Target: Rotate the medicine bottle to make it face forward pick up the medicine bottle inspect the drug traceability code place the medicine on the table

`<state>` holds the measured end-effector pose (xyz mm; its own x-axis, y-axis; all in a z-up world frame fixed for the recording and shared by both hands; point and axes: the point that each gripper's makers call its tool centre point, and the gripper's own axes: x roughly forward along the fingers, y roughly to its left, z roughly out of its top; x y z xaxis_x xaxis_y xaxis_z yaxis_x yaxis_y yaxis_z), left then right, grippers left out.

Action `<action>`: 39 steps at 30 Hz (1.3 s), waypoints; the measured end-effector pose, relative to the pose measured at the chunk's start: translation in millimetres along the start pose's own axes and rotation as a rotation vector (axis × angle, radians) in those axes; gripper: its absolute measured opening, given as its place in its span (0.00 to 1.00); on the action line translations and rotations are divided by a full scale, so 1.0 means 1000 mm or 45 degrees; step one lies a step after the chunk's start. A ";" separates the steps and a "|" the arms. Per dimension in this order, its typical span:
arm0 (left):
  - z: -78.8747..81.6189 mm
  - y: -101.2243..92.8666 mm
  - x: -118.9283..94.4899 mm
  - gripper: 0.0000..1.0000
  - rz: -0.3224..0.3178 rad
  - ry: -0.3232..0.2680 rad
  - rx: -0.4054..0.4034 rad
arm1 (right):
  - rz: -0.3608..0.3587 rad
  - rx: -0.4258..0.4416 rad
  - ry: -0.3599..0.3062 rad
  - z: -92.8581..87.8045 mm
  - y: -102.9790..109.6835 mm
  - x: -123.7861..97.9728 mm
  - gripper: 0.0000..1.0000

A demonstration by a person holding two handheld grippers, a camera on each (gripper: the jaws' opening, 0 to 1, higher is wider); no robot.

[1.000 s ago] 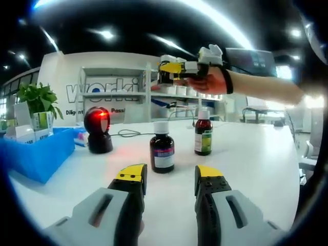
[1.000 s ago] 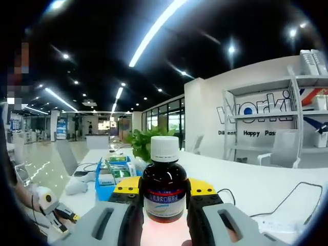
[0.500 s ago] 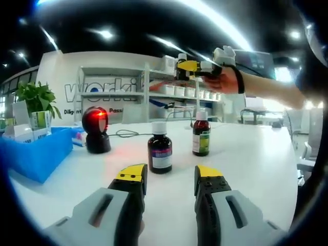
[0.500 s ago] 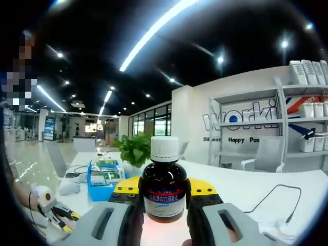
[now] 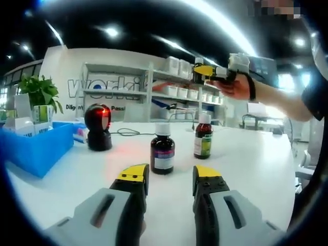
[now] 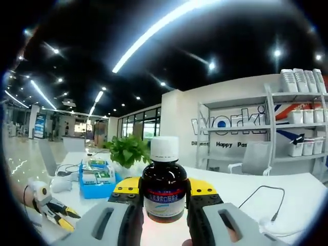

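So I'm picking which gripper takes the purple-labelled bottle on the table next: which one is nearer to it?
Left. The left gripper sits low at the table with the purple-labelled bottle just beyond its open jaws. The right gripper is raised high, shut on another bottle.

I count three medicine bottles in all: two standing on the white table, a dark bottle with a white cap and a brown bottle with a green label, plus one held bottle up between my right gripper's jaws. There are two grippers, the left gripper low over the table and the right one raised, and I see one hand on the raised one. Beyond those I make out one red-lit scanner, one blue bin, one potted plant and one shelf unit.
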<state>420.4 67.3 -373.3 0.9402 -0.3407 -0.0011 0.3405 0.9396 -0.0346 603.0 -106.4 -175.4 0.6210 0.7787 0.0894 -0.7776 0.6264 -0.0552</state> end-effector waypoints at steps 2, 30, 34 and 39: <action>0.001 0.000 0.000 0.25 -0.007 -0.004 -0.014 | -0.010 -0.006 -0.005 -0.001 0.000 -0.005 0.27; 0.000 -0.003 0.000 0.25 -0.021 -0.004 -0.006 | -0.330 -0.007 0.015 -0.051 -0.038 -0.085 0.27; 0.000 -0.002 0.000 0.25 -0.017 -0.001 -0.004 | -0.333 0.001 0.026 -0.062 -0.034 -0.088 0.27; 0.000 -0.001 0.000 0.25 -0.008 0.000 -0.005 | -0.359 0.046 0.028 -0.076 -0.039 -0.097 0.27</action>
<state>420.1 66.4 -373.4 0.9381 -0.3464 -0.0008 0.3461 0.9374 -0.0382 580.6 -203.1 -257.1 0.8151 0.5745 0.0746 -0.5763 0.8172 0.0040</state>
